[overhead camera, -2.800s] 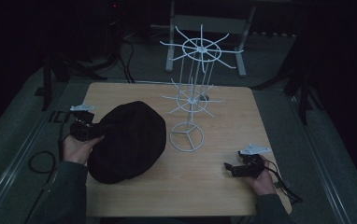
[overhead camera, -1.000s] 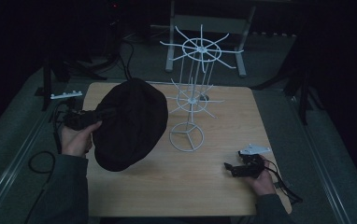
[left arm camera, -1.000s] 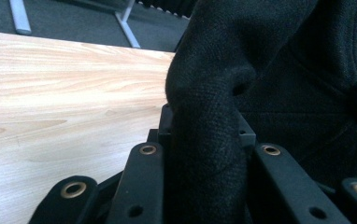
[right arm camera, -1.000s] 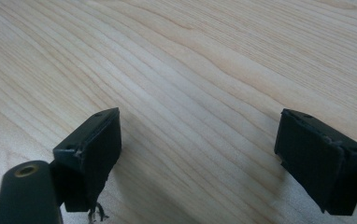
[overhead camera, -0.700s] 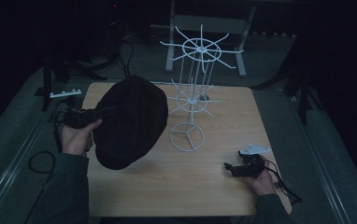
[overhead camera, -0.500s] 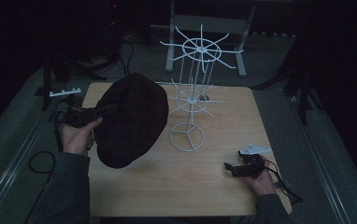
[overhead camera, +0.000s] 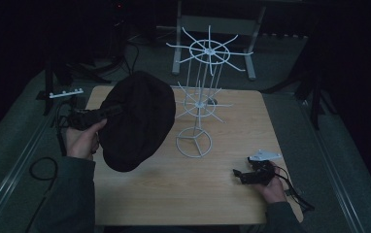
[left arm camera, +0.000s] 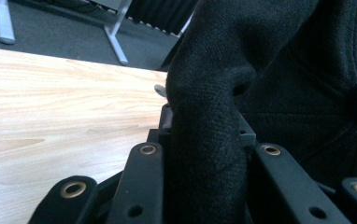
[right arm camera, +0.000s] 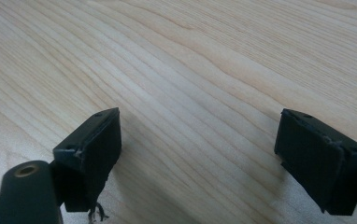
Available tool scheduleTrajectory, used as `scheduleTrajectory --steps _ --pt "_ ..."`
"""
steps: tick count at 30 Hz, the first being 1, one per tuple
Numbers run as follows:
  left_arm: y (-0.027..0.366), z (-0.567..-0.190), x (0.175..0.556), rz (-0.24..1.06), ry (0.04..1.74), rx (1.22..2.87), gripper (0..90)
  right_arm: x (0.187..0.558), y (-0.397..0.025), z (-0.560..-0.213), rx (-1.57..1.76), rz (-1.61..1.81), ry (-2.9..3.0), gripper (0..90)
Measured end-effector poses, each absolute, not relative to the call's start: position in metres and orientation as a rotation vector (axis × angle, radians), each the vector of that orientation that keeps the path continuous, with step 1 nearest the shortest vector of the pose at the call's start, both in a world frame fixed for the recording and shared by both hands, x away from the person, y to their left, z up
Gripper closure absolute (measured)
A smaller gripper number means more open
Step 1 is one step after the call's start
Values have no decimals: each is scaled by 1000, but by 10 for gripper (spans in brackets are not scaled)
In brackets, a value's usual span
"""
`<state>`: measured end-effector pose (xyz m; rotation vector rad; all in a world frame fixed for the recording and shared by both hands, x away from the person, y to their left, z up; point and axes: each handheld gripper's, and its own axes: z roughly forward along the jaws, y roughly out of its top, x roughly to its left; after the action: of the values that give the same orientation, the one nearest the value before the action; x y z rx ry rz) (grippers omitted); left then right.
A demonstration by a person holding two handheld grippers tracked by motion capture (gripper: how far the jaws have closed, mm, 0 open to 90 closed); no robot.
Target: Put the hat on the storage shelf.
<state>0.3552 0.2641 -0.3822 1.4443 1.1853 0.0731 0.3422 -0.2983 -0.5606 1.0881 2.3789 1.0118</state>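
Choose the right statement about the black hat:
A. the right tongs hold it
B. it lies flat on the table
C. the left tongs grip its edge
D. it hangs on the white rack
C: in the left gripper view the left tongs are closed on a fold of the black hat.

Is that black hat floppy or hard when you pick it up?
Probably floppy: the black hat droops below the left gripper, whose jaws pinch a soft fold of its edge. It looks like knitted cloth, so likely light and not slippery. It probably won't break, but it may sag and catch on the white wire rack beside it.
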Motion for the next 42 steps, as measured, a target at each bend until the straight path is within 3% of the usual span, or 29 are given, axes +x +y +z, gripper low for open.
scheduleTrajectory --steps 42 --pt "253 -348 358 74 1098 1367 743 342 -298 -561 1088 1012 2379 147"
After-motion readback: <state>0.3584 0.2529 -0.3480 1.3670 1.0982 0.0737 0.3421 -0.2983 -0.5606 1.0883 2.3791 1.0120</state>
